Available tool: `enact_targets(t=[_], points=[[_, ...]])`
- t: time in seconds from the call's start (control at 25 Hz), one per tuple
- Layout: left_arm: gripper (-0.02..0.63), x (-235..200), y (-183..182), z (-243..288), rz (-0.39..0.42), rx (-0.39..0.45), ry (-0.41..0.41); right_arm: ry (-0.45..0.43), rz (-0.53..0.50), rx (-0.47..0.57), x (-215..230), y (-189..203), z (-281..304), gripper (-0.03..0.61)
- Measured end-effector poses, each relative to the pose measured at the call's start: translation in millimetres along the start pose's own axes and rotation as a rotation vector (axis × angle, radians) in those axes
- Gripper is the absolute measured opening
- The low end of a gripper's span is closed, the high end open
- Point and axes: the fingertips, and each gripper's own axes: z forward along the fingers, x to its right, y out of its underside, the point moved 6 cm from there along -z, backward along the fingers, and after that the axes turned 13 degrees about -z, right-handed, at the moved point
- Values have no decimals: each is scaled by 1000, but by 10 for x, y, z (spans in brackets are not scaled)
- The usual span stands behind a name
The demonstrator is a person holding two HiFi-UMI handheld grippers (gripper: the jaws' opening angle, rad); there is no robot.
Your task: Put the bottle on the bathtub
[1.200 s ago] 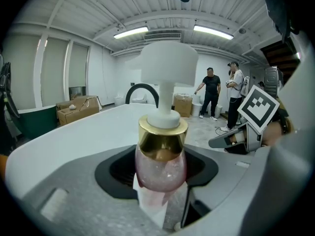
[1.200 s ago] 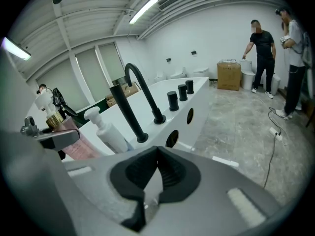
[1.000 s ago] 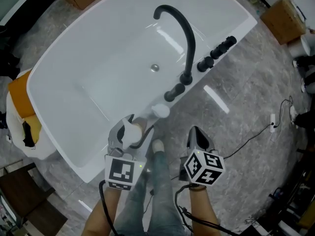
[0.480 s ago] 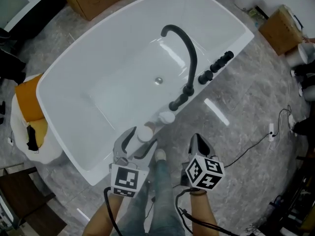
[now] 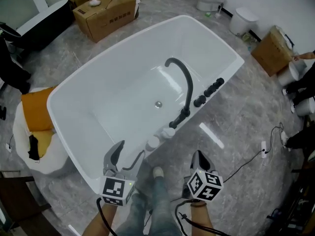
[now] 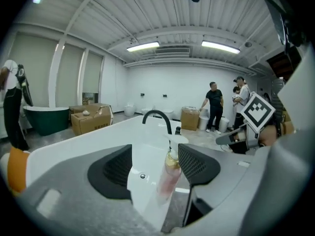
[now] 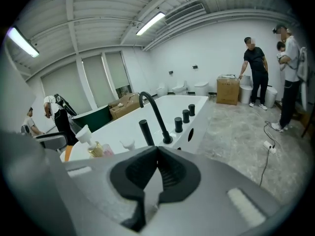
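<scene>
A pinkish bottle (image 5: 152, 143) with a white cap stands upright on the near rim of the white bathtub (image 5: 93, 77). The left gripper view shows the bottle (image 6: 169, 175) free, a little beyond the jaws. My left gripper (image 5: 130, 154) is open and sits just short of the bottle, apart from it. Over the floor to the right, my right gripper (image 5: 198, 156) is shut on nothing. In the right gripper view the bottle (image 7: 93, 146) is at the left, and the right gripper (image 7: 157, 152) points at the black faucet (image 7: 153, 113).
A black faucet (image 5: 183, 85) and black knobs (image 5: 209, 91) line the tub's near rim, with a small white-capped item (image 5: 169, 132) beside the bottle. Cardboard boxes (image 5: 106, 6), toilets, a floor cable (image 5: 256, 154), an orange cushion (image 5: 35, 107) and people (image 6: 215, 104) surround the tub.
My left gripper has let go of the bottle, opened and drawn back from it; the bottle now stands alone on the rim. The head view has pulled back.
</scene>
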Motion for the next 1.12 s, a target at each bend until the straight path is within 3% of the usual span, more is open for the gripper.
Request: enact_targets(t=[0.16, 0.32, 0.64, 1.12], points=[[282, -154, -367, -294, -66, 90, -51, -12, -92, 51, -149, -272, -276, 3], [226, -232, -661, -600, -102, 164, -93, -21, -141, 96, -256, -474, -590, 2], [117, -362, -877, -987, -119, 157, -170, 19, -163, 169, -262, -773, -1062, 3], [35, -503, -1268, -1290, -72, 254, -239, 164, -212, 260, 33, -1092, -1525, 3]])
